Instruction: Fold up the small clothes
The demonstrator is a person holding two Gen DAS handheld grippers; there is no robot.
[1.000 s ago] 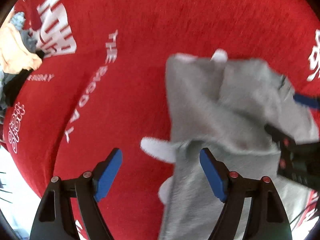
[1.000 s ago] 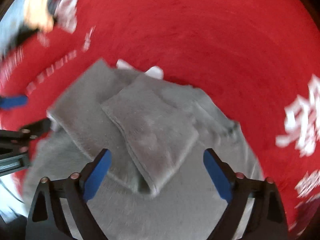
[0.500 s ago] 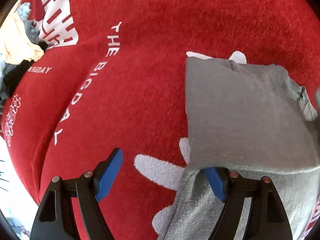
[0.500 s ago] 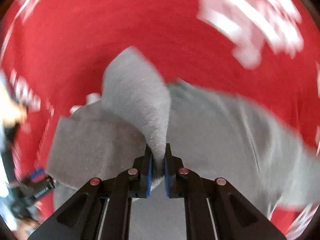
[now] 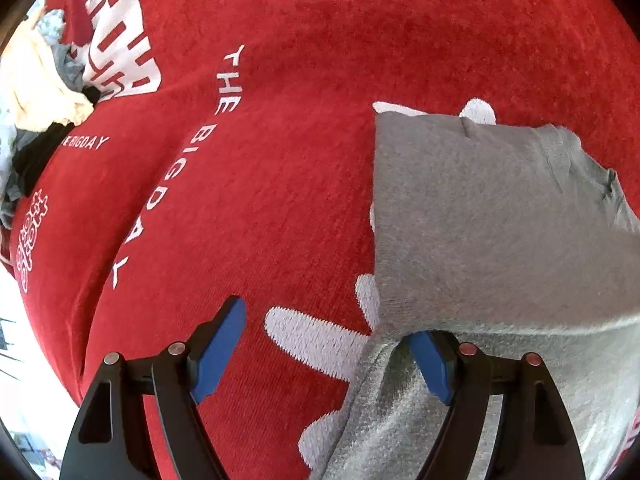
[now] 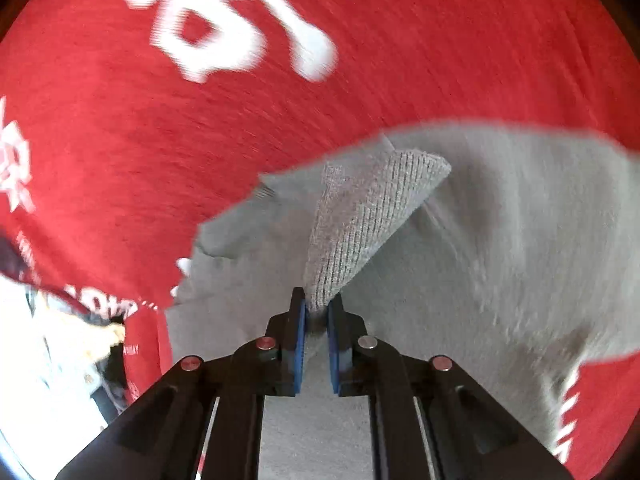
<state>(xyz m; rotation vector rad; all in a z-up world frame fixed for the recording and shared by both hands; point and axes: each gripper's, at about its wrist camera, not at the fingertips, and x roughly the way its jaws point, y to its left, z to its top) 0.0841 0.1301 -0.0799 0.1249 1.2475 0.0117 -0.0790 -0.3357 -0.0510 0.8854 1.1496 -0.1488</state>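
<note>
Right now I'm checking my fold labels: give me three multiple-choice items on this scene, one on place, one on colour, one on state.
1. Where does the pile of other clothes lie in the left wrist view?
A. upper left
B. lower right
C. centre

2. What colour is the cloth under the grey garment?
A. blue
B. red with white print
C. plain green

3. How is the right gripper?
A. wide open
B. shut on a grey flap
C. shut on nothing

Key: 1 A, the pile sits at the upper left edge; 2 B, red fabric with white lettering; 3 B, its blue pads pinch grey fabric.
</note>
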